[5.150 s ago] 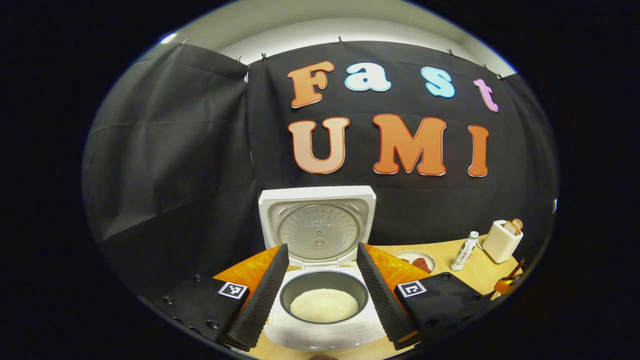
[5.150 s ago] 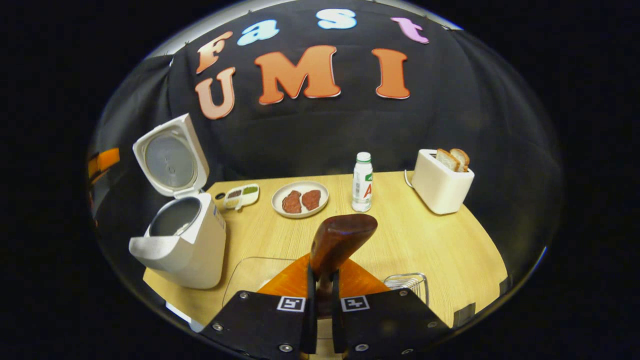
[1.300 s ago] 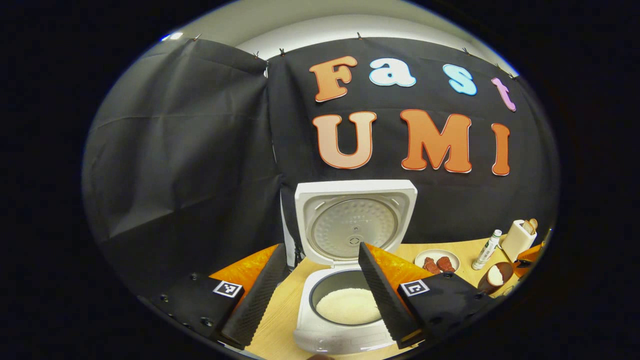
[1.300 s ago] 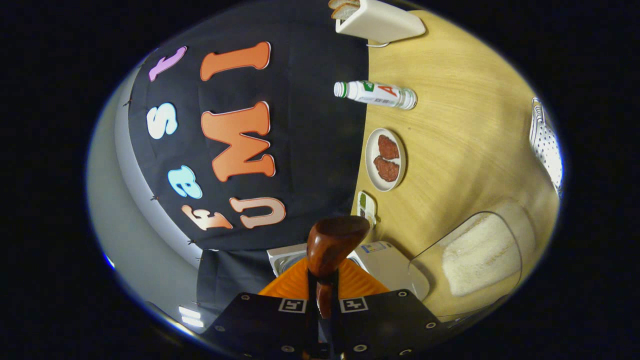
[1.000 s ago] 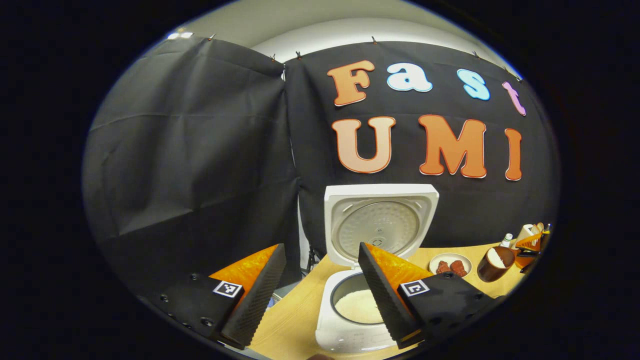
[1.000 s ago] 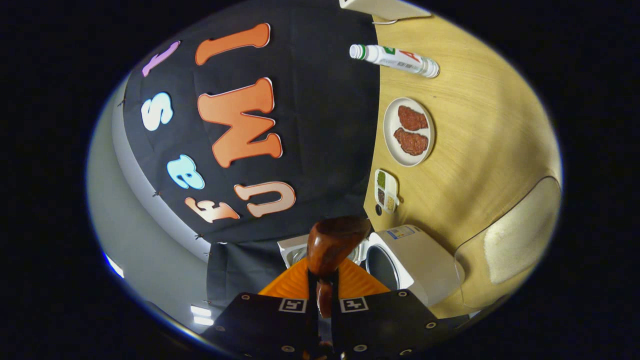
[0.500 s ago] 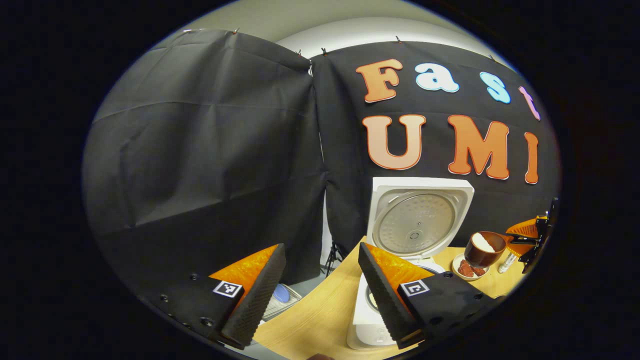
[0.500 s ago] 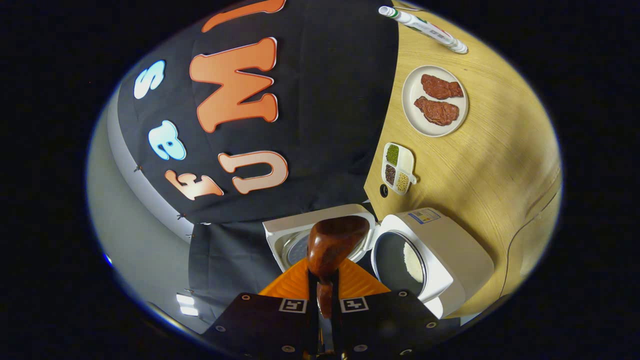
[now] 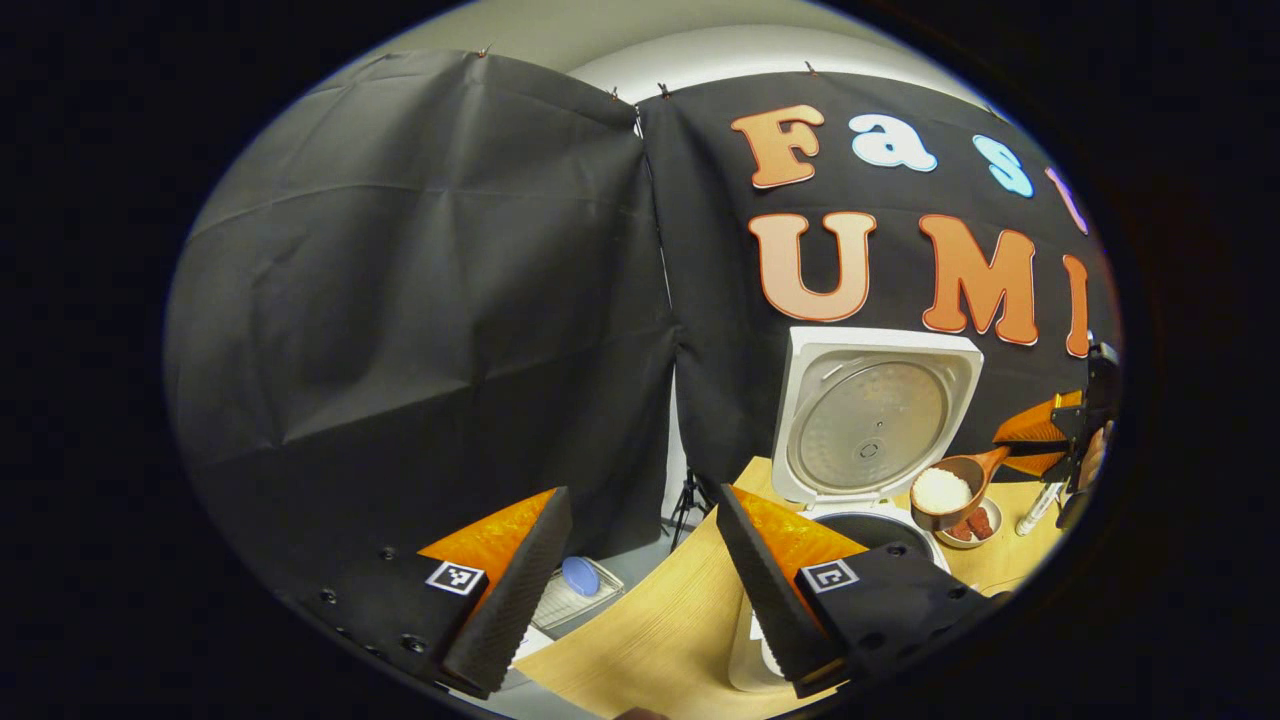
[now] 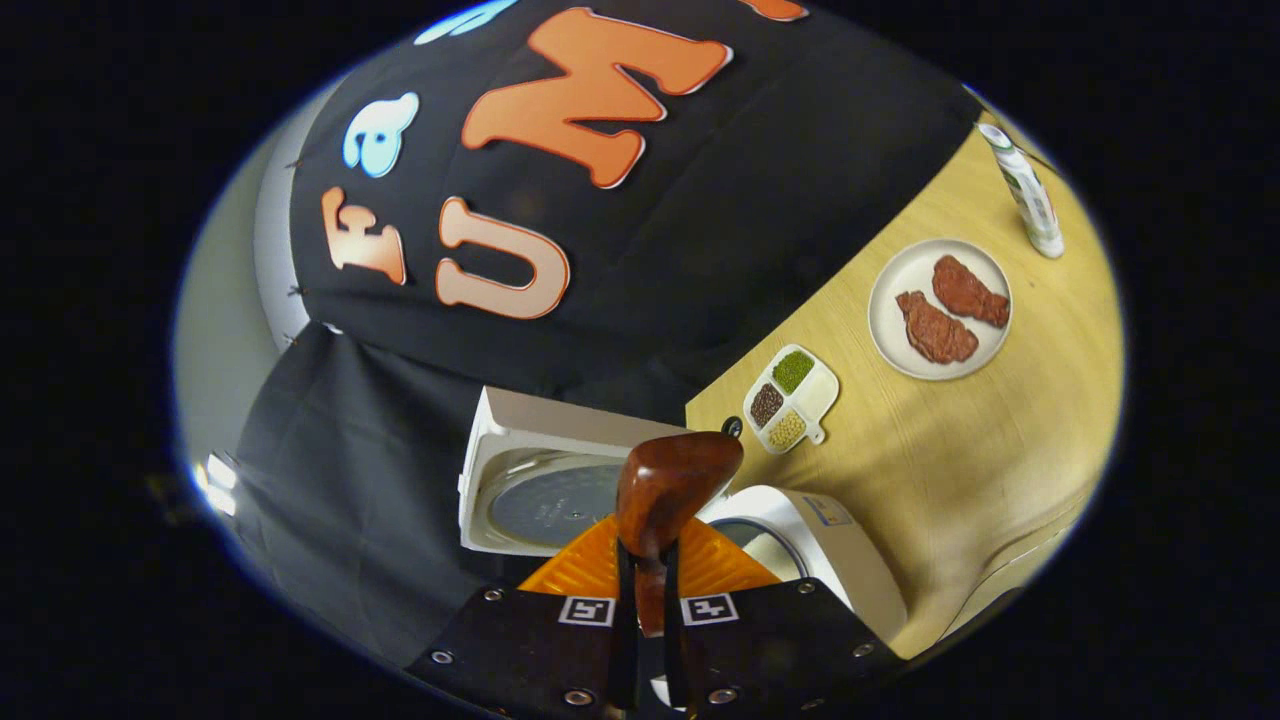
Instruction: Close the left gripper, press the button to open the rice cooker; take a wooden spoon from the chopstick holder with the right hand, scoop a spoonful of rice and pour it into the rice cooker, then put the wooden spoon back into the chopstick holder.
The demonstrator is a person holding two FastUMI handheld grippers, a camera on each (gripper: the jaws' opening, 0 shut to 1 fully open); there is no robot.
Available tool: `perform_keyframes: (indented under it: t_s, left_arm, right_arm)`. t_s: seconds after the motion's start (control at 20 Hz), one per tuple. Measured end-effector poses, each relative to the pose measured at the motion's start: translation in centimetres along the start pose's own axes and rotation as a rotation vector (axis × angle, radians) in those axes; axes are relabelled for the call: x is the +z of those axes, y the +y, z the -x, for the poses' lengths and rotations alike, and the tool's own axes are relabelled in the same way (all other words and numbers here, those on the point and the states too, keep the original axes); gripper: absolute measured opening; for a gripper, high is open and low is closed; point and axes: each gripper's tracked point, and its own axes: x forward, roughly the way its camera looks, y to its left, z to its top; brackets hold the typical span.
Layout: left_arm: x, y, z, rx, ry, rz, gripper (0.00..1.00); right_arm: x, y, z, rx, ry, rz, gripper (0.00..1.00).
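The white rice cooker (image 9: 878,420) stands with its lid up, its dark pot (image 9: 872,524) partly behind my right finger. My left gripper (image 9: 640,600) hangs open and empty, to the left of the cooker over the table edge. The wooden spoon (image 9: 945,490), its bowl heaped with rice, hovers just above the pot's right side, held by the right gripper (image 9: 1060,440). In the right gripper view my right gripper (image 10: 645,600) is shut on the spoon handle. The back of the spoon bowl (image 10: 680,480) covers part of the cooker lid (image 10: 540,495) and body (image 10: 835,560).
A plate of meat (image 10: 940,310), a seasoning dish (image 10: 790,400) and a bottle (image 10: 1030,195) sit on the wooden table (image 10: 980,470) beyond the cooker. Below the table's left edge (image 9: 640,640) a blue object (image 9: 578,576) lies on a rack.
The right gripper has carried the rice-filled spoon from the rice container over to the cooker pot, rolling as it went. The left gripper has drawn off to the left, staying open.
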Motion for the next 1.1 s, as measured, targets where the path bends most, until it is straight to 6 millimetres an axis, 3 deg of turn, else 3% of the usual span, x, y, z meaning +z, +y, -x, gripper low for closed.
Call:
perform_keyframes:
  t_s: [0.15, 0.45, 1.1]
  left_arm:
    - [-0.7, 0.6, -0.5, 0.014, 0.026, 0.009, 0.98]
    - [-1.3, 1.3, -0.8, 0.026, 0.044, 0.001, 0.99]
    - [-2.1, 2.0, -1.4, 0.031, 0.061, 0.005, 0.99]
  right_arm:
    - [-0.4, 0.1, -1.2, -0.054, -0.006, 0.151, 0.1]
    - [-1.2, -0.2, -3.0, -0.126, -0.01, 0.284, 0.1]
    - [-2.1, 1.7, -3.2, -0.153, -0.074, 0.618, 0.1]
